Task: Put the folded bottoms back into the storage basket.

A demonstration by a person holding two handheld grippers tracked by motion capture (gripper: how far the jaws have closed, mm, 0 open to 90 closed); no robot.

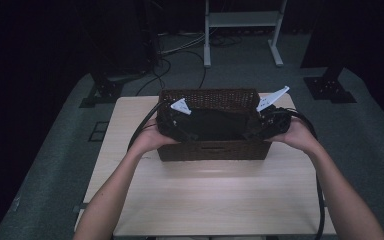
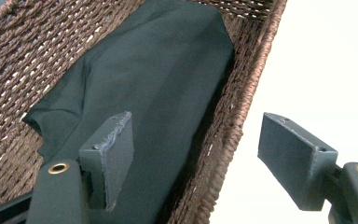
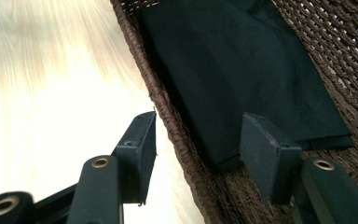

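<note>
A brown woven basket (image 1: 215, 150) stands on the light wooden table (image 1: 205, 200), and a dark folded cloth (image 1: 215, 125) lies inside it. My left gripper (image 1: 186, 133) is at the basket's near left corner and my right gripper (image 1: 251, 133) at its near right corner. In the left gripper view the left gripper (image 2: 200, 158) is open astride the basket wall (image 2: 223, 149), one jaw over the cloth (image 2: 158, 79) and one outside. The right gripper (image 3: 205, 151) is open too, straddling the basket rim (image 3: 177, 140) with one jaw above the cloth (image 3: 242, 70). No pad presses on the wall.
The basket sits at the far half of the table, with bare tabletop between it and the person. Behind the table are a white metal frame (image 1: 242, 20), cables on the floor (image 1: 180, 50) and black stand feet (image 1: 102, 92) (image 1: 330, 87). The surroundings are dark.
</note>
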